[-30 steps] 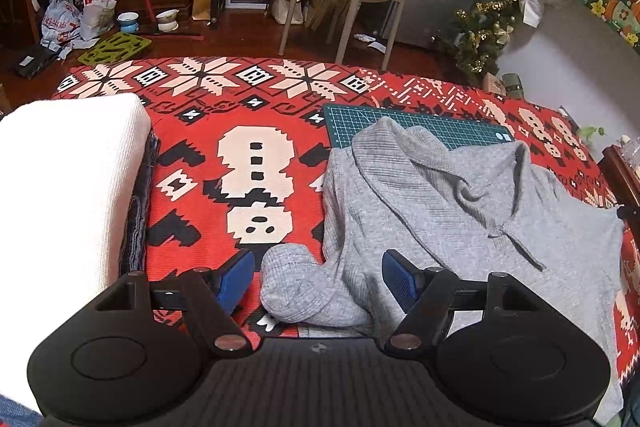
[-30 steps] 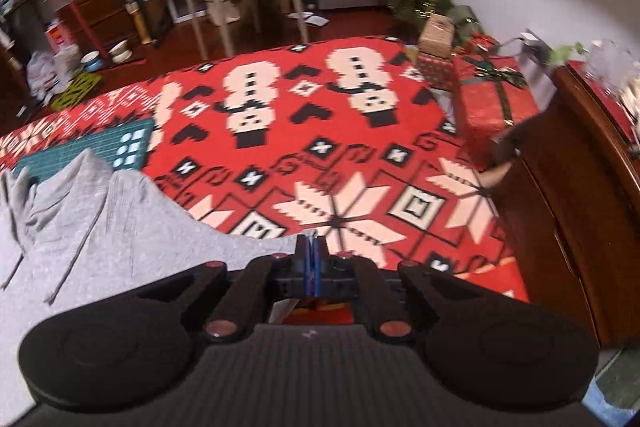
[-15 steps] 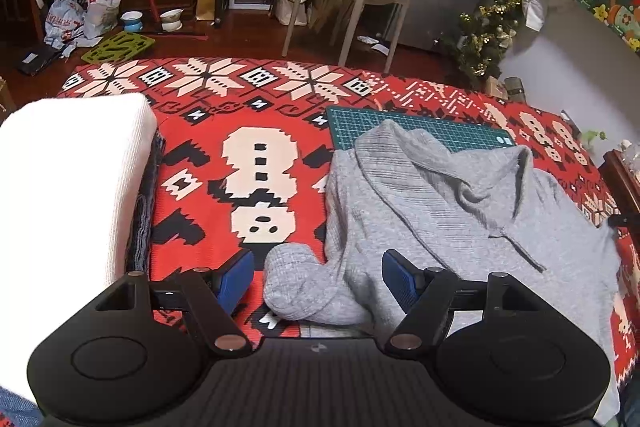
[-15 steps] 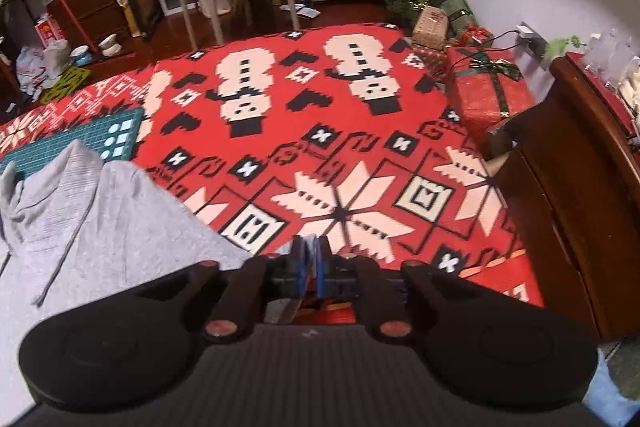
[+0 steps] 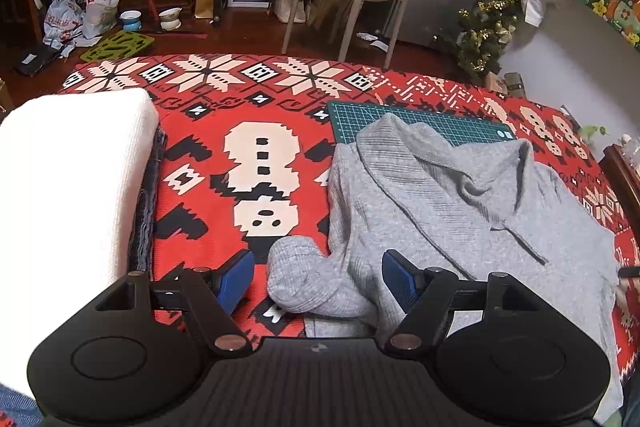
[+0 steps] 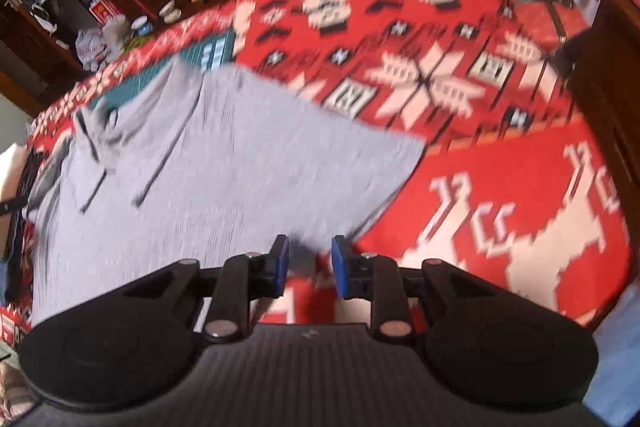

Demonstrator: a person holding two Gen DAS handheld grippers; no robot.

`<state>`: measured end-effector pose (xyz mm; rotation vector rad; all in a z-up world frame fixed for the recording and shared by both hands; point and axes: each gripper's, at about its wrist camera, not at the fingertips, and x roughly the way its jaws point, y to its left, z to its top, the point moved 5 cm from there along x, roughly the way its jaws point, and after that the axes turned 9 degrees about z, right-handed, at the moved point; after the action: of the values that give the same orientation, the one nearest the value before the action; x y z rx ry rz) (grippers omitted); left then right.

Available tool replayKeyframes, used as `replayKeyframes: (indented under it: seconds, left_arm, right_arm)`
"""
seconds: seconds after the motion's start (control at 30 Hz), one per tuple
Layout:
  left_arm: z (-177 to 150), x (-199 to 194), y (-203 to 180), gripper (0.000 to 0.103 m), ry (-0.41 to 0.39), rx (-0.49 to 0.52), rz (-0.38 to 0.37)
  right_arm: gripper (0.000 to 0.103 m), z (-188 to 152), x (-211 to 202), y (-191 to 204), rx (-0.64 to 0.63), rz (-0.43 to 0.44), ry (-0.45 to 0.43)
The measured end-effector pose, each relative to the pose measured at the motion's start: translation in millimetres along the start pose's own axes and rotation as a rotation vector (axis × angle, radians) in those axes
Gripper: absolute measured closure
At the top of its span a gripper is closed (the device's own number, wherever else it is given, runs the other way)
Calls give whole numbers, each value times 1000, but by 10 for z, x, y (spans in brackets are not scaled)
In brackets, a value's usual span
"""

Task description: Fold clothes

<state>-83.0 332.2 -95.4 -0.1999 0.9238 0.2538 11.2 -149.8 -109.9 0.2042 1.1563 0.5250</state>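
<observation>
Left wrist view
left tool [image 5: 318,277]: jaws wide apart, nothing gripped
grey hoodie [image 5: 452,211]: spread on the red patterned blanket [image 5: 200,163], hood end over the green cutting mat [image 5: 416,119]
sleeve cuff [image 5: 298,269]: bunched in the gap between the blue pads, touching neither
white folded cloth [image 5: 68,179]: left of the tool, well apart from the hoodie

Right wrist view (blurred)
right tool [image 6: 306,265]: jaws narrow, have just been opening, nothing pinched
grey hoodie [image 6: 224,163]: flat, ahead and left of the tool; its near edge sits just beyond the pads, blanket showing in the gap
drawstrings [image 6: 160,167]: lying on the chest
wooden cabinet [image 6: 608,67]: far right
</observation>
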Motion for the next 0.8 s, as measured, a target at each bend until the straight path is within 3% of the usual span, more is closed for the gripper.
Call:
replayKeyframes:
  seconds: [0.37, 0.47, 0.5, 0.63, 0.8]
  left_arm:
    - [-8, 5, -37, 33, 2, 7, -5]
    - [-22, 18, -50, 33, 9, 9, -5]
    - [-24, 17, -54, 33, 9, 11, -6]
    - [-21, 0, -57, 33, 3, 20, -8]
    - [-31, 17, -29, 33, 7, 18, -1]
  right_arm:
    - [78, 17, 251, 193, -94, -81, 38]
    - [88, 8, 282, 259, -141, -106, 53]
    - [101, -7, 279, 286, -156, -107, 57]
    - [102, -90, 182, 300, -157, -128, 57]
    - [102, -156, -74, 96, -65, -134, 29]
